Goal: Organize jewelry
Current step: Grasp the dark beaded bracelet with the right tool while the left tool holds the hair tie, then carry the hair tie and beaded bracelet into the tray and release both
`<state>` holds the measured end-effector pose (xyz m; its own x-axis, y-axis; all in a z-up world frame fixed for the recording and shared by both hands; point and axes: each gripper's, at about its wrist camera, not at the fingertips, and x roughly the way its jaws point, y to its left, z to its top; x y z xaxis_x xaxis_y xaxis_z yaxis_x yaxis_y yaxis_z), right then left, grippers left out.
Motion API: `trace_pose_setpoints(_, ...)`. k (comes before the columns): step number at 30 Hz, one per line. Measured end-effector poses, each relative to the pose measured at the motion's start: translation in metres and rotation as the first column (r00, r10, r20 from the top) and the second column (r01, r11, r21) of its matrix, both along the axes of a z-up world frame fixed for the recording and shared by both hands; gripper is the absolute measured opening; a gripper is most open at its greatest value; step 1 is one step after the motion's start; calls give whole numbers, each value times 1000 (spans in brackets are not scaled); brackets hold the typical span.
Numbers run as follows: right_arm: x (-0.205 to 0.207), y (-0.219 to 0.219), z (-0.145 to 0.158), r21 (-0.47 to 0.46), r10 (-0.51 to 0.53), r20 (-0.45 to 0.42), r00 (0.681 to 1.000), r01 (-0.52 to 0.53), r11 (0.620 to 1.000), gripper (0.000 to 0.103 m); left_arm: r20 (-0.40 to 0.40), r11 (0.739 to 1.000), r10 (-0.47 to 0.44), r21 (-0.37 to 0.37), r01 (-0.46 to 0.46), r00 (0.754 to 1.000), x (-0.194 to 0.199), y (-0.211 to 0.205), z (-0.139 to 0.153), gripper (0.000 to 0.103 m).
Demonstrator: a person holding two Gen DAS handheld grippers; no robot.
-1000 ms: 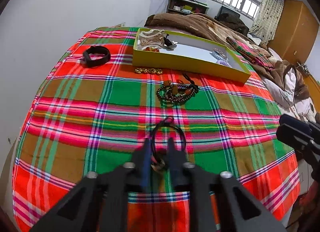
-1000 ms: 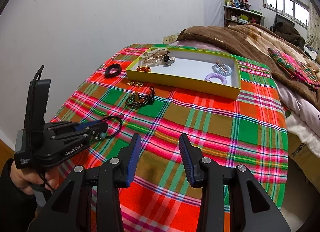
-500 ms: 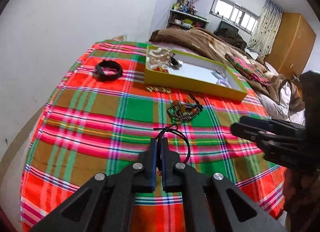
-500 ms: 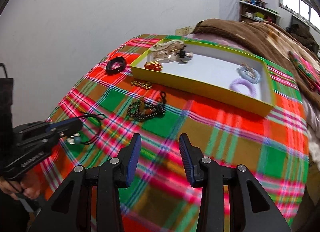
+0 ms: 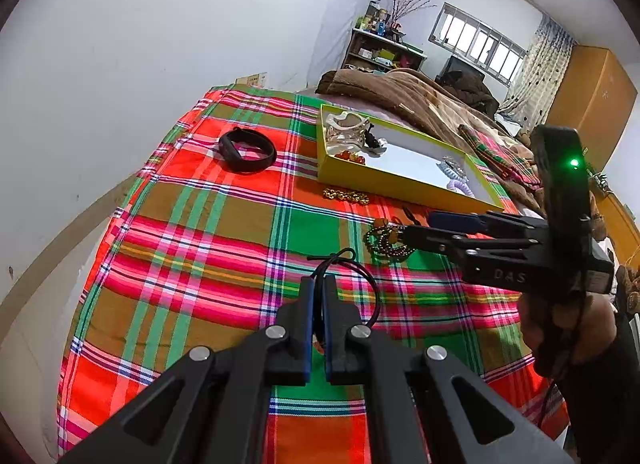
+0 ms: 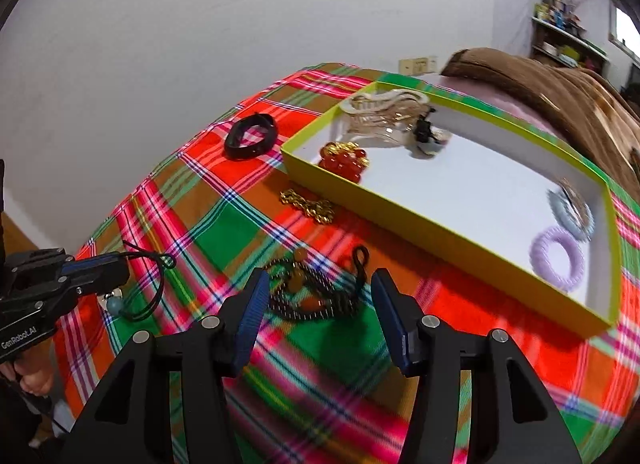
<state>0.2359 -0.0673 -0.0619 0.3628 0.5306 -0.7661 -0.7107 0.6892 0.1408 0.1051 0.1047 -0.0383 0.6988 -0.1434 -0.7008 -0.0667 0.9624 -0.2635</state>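
My left gripper (image 5: 318,284) is shut on a black cord necklace (image 5: 360,268) and holds it above the plaid cloth; from the right wrist view the necklace (image 6: 154,264) hangs with a pale bead under the left gripper (image 6: 116,270). My right gripper (image 6: 316,284) is open, its fingers on either side of a dark beaded bracelet (image 6: 312,296) below it; it also shows in the left wrist view (image 5: 436,224) over that bracelet (image 5: 386,242). A yellow-green tray (image 6: 440,232) holds hair clips, red beads and hair ties.
A gold chain (image 6: 308,204) lies just in front of the tray. A black band (image 6: 250,136) lies left of the tray near the wall. A brown blanket (image 6: 560,96) lies behind the tray. The bed edge drops off at the left and front.
My left gripper closed on the black cord necklace and lifted it. My right gripper moved forward and left, down over the beaded bracelet, still open.
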Motion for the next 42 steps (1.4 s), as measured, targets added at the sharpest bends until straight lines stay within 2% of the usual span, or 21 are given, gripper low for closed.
trace_pose_setpoints(10,-14,11,-8,-27,131,-40,991,-132,991,54,-12,1000,19,-16,-19,1000,-1,12,-5,4)
trace_pose_setpoints(19,-31,33,-4,-134,269,98,958,-255,958,54,-11,998,52,-22,-52,999,-7,25,-3,4)
trace_pose_setpoints(23,-36,41,-13,-183,325,99,940,-304,935,54,-11,997,70,-26,-70,997,-8,33,-2,4)
trace_pose_setpoints(26,-36,41,-13,-173,317,88,944,-299,938,54,-10,996,82,-31,-82,997,-10,38,-3,4)
trace_pose_setpoints(33,-38,36,-12,-176,229,94,969,-211,962,18,-10,996,82,-36,-82,997,-10,41,-3,4)
trace_pose_setpoints(37,-44,28,-8,-159,177,98,979,-160,974,8,-6,997,73,-36,-73,997,-11,38,0,4)
trace_pose_setpoints(42,-57,10,2,-102,109,89,990,-100,990,8,-1,998,55,-36,-55,998,-14,28,4,4)
